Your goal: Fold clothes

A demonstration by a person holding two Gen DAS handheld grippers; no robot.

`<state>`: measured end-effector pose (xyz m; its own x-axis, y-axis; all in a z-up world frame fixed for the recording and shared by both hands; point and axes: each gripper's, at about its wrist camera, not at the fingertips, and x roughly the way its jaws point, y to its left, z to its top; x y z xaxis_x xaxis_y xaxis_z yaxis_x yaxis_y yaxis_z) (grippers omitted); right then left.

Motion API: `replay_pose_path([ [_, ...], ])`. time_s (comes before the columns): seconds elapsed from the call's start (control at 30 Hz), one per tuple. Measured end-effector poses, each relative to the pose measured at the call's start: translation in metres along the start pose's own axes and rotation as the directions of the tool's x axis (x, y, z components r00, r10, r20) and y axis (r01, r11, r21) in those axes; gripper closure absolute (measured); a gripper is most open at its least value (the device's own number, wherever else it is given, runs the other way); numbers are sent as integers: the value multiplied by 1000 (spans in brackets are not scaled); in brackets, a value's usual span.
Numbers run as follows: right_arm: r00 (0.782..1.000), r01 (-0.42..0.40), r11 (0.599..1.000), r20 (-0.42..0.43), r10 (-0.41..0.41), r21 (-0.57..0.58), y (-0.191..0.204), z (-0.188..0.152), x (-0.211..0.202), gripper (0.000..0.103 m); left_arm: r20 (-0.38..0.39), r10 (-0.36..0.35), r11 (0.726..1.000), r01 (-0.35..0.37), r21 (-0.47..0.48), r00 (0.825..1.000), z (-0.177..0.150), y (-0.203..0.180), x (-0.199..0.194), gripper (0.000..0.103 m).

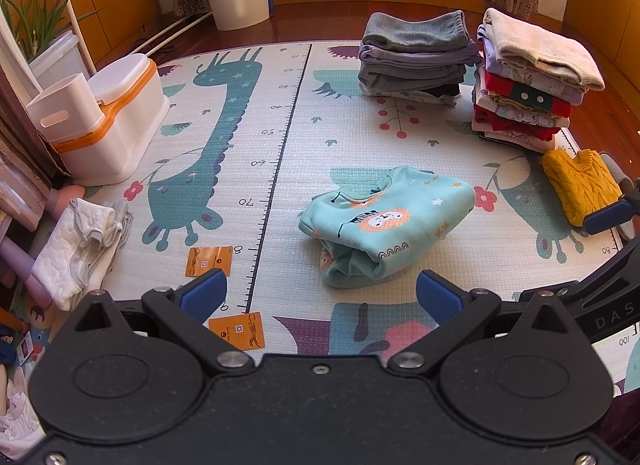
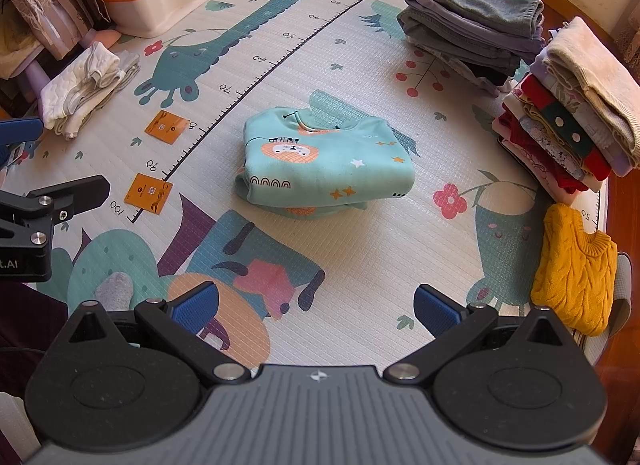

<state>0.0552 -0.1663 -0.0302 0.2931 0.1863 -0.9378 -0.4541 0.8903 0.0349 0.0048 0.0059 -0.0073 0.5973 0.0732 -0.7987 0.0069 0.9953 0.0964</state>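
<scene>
- Progress: the teal top [image 2: 326, 159] lay as a folded packet at mid mat [image 2: 360, 265], so its fold looked done or nearly so. Neither claw touched it.
- Two finished piles stood at the far right of the mat: a grey stack [image 1: 416, 55] and, just right of it, a mixed stack [image 1: 528, 81] with a cream knit on top. Most of the job seemed behind.
- A yellow knit [image 2: 574, 273] lay alone at the right edge, near the mixed stack, folded over but not stacked.
- Left to do, as a judgement: white clothes [image 1: 80, 245] sat loosely heaped at the left edge of the mat, apparently unfolded. The teal top probably wanted moving to a pile.
- Left claw [image 1: 320, 297]: jaws wide, nothing between them, hanging above the near mat just short of the top.
- Right claw [image 2: 316, 307]: jaws wide, empty, also on the near side of the top and well apart from it.
- The top's look: soft, thick jersey, teal with orange patches, small stars and a cartoon animal print. Neckline faced far; the body was doubled under, layers showing at the near-left edge. That edge bulged and looked uneven, with a lower layer poking out; the packet was rounded, not flat.
- Also on the mat: two orange cards [image 2: 149, 195] near left, a white bin [image 1: 116, 121] far left.
</scene>
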Motion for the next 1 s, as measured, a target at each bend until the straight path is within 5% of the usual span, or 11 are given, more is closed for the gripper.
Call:
replay_pose_path([
  [0.33, 1000, 6, 1000, -12, -7, -8, -9, 11, 11, 0, -44, 1, 1000, -1, -3, 999, 3, 1, 22, 1],
  [0.57, 1000, 15, 999, -2, -15, -28, -23, 26, 26, 0, -116, -59, 998, 62, 15, 991, 9, 3, 57, 1],
  [0.83, 1000, -22, 999, 13, 22, 32, -53, 53, 57, 1, -169, -124, 992, 117, -54, 978, 26, 17, 96, 1],
  [1.0, 998, -66, 994, 17, 64, 88, -75, 71, 84, 11, -207, -160, 984, 139, -112, 965, 32, 29, 133, 1],
])
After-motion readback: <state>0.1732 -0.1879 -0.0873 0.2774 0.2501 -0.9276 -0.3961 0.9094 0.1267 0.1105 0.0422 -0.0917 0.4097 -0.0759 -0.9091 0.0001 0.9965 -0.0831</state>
